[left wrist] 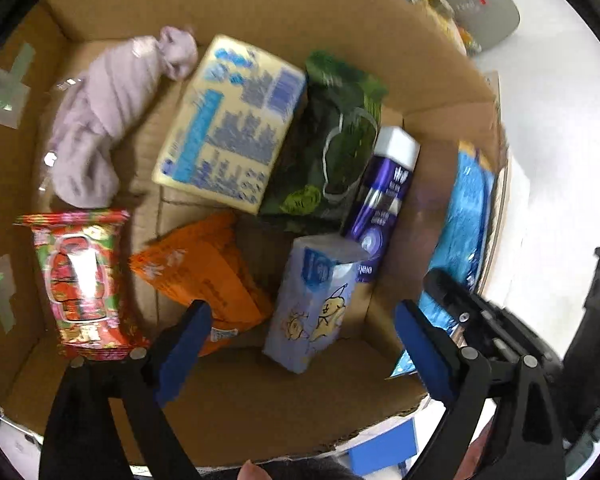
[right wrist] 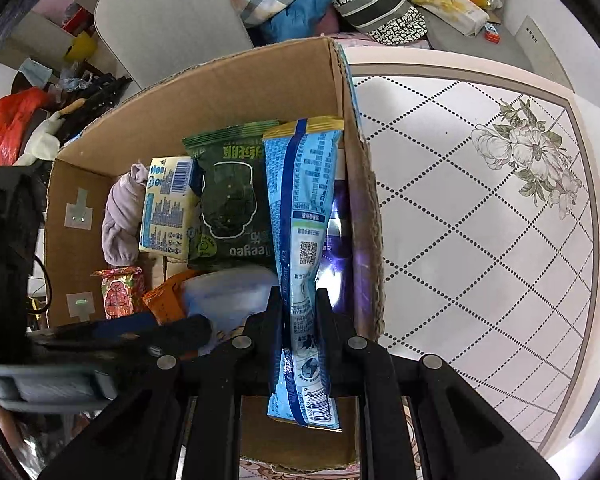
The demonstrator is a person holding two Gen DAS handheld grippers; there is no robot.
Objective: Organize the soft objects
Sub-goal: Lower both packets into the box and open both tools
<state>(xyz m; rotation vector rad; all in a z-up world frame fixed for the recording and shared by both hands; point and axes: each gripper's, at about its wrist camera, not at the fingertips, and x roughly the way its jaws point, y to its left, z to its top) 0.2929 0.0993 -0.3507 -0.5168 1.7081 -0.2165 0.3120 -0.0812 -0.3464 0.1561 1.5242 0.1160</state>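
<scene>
A cardboard box (left wrist: 260, 4) holds soft packs: a lilac cloth (left wrist: 100, 120), a yellow-and-blue tissue pack (left wrist: 228, 120), a dark green wipes pack (left wrist: 332, 140), a purple pack (left wrist: 384, 192), a pale blue tissue pack (left wrist: 316, 300), an orange pack (left wrist: 204, 272) and a red wipes pack (left wrist: 84, 280). My left gripper (left wrist: 300, 344) is open and empty above the box's near side. My right gripper (right wrist: 300, 312) is shut on a blue wipes pack (right wrist: 304, 220), held upright against the box's right wall (right wrist: 364, 200); the pack also shows in the left wrist view (left wrist: 468, 208).
The box stands on a white table with a diamond and flower pattern (right wrist: 480, 200). Behind it are a grey chair (right wrist: 164, 20) and a pile of clothes and a cap (right wrist: 380, 8). Clutter and a red bag (right wrist: 8, 128) lie at the left.
</scene>
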